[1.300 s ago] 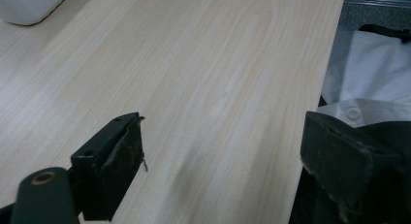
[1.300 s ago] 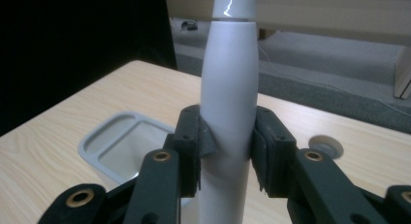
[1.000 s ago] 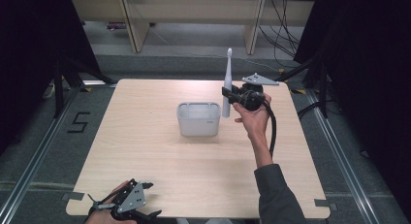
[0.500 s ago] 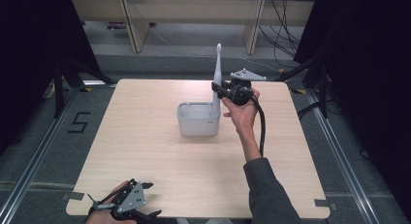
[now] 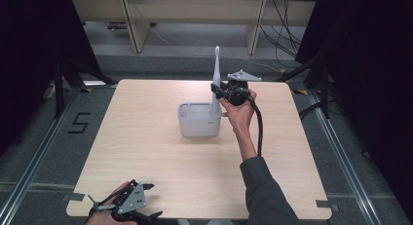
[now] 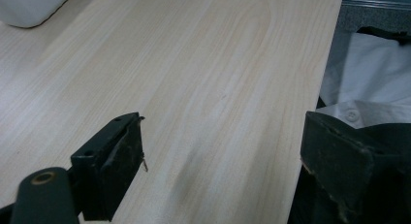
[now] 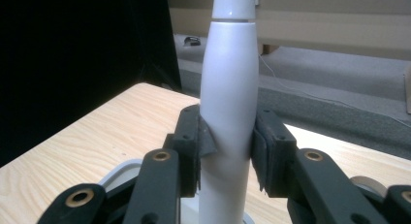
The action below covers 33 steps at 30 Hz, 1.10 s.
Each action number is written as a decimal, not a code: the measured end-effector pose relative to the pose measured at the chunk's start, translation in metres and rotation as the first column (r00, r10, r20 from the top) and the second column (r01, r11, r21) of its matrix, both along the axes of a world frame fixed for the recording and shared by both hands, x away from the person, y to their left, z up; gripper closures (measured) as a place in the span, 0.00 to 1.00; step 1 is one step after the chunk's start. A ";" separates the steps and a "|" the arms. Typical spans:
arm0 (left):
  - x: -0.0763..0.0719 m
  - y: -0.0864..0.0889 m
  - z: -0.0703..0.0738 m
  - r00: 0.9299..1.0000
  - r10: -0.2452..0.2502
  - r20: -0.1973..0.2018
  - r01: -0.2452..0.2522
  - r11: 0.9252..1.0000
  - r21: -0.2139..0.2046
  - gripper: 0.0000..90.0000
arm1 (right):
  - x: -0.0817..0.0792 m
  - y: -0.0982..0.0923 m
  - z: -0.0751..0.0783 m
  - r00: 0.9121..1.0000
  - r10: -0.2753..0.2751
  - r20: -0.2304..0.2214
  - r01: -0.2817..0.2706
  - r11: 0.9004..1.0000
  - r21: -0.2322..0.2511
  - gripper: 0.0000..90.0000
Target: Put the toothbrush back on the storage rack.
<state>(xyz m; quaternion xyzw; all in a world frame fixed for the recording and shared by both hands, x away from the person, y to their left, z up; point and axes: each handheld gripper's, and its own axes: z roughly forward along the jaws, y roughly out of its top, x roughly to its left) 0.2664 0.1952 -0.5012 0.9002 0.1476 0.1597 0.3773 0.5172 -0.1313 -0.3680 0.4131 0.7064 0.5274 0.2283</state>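
Note:
A white electric toothbrush (image 5: 216, 84) stands upright, its lower end inside the right part of a white rectangular holder (image 5: 198, 120) at the middle of the table. My right gripper (image 5: 217, 92) is shut on the toothbrush's handle (image 7: 228, 117), with both pads pressed to its sides. The holder's rim (image 7: 127, 172) lies just below the jaws. My left gripper (image 5: 139, 213) rests at the near left edge of the table (image 5: 146, 152), open, with nothing between its fingers (image 6: 123, 158).
The wooden table (image 6: 203, 78) spreads bare around the holder, whose corner (image 6: 29, 8) lies far off in the left gripper view. A cable (image 5: 258, 125) trails from the right gripper along the forearm. Shelving (image 5: 195, 10) stands beyond the far edge.
The right gripper has carried the toothbrush leftward from beside the holder to over its right part and slightly down. The left gripper has stayed still.

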 end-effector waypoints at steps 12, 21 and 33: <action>-0.002 -0.001 0.000 1.000 0.009 -0.007 -0.009 1.000 -0.009 0.16 | 0.004 0.002 -0.013 1.000 -0.028 0.001 0.028 1.000 -0.007 0.74; -0.001 -0.001 0.000 1.000 0.007 -0.003 -0.007 1.000 -0.010 0.16 | 0.004 0.000 -0.027 1.000 -0.024 -0.017 0.024 1.000 -0.007 0.74; 0.000 0.000 0.000 1.000 0.006 0.006 -0.006 1.000 -0.001 0.16 | -0.001 0.005 -0.038 0.999 -0.033 -0.040 0.029 0.997 -0.078 0.74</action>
